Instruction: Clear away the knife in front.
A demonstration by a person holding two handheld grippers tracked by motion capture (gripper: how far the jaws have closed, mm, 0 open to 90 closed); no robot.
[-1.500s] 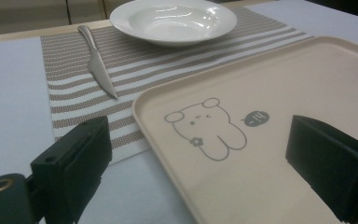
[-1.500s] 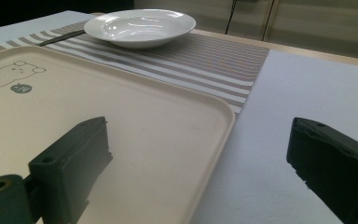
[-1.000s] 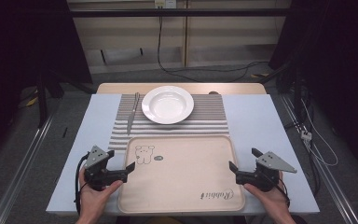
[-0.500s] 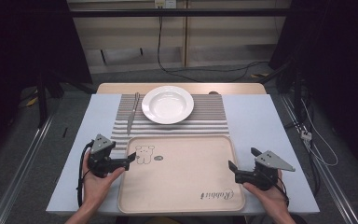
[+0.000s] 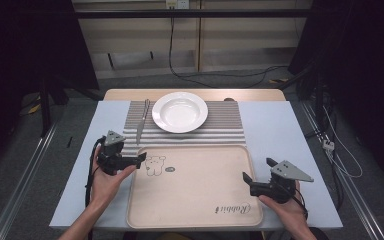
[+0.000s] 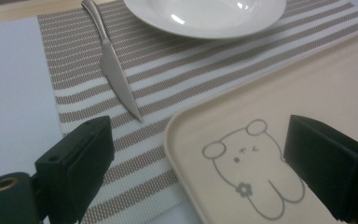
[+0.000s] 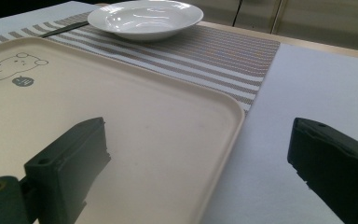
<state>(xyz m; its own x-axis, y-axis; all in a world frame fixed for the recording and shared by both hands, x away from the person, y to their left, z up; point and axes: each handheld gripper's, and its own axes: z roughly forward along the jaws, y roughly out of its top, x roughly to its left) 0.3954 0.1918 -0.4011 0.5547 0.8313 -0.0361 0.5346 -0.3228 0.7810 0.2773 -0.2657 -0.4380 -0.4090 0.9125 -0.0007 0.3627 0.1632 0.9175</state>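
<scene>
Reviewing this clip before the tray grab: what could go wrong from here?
1. The left claw straddles the tray rim at its far left corner, above the striped mat; closing there might pinch the mat too.
2. The knife tip lies close to that corner and could get nudged.
3. The right claw sits open at the right rim, nearer the person; uneven grips might tilt the tray.

High view looks down; both gripper views, low, share the tray (image 6: 279, 98).

A white plate (image 5: 179, 111) and knife (image 5: 142, 121) lie on the striped placemat (image 5: 222, 123).
</scene>
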